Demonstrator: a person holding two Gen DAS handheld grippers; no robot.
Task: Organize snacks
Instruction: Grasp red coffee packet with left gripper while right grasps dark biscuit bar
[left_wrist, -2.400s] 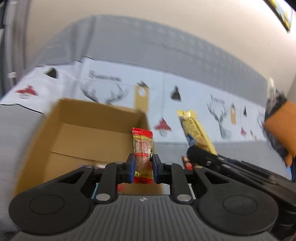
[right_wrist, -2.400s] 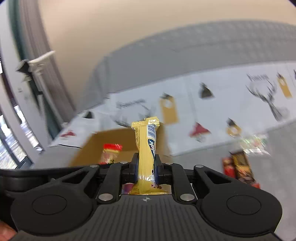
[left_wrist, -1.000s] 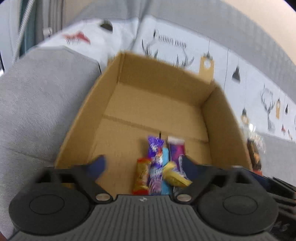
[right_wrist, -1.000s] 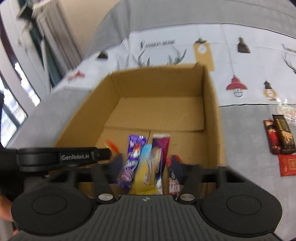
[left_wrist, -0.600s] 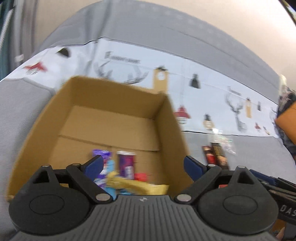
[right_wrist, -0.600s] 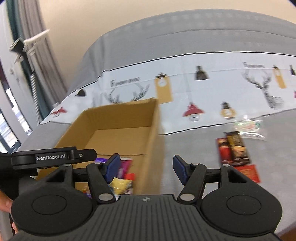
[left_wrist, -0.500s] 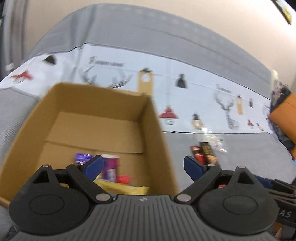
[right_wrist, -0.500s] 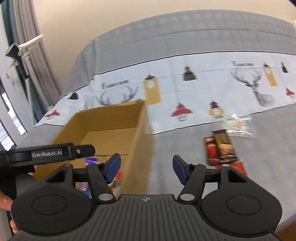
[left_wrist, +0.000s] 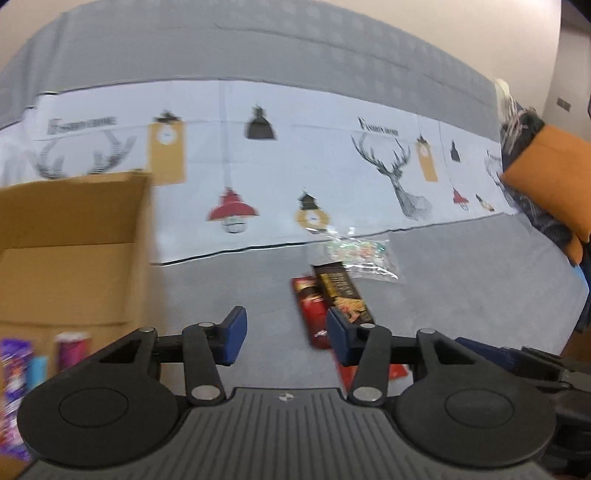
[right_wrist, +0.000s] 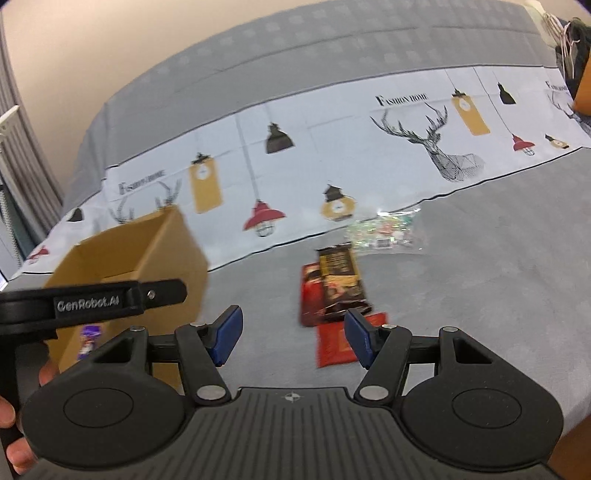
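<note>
The left gripper (left_wrist: 283, 339) was closing with nothing between its blue pads. The right gripper (right_wrist: 291, 338) stood partly open and empty. Beyond them, a dark brown snack bar (right_wrist: 338, 275) overlapped a red wrapper (left_wrist: 310, 306) mid-cushion on the grey sofa (right_wrist: 480, 258). The brown cardboard box (left_wrist: 74, 240) sat at the left, holding snacks.
</note>
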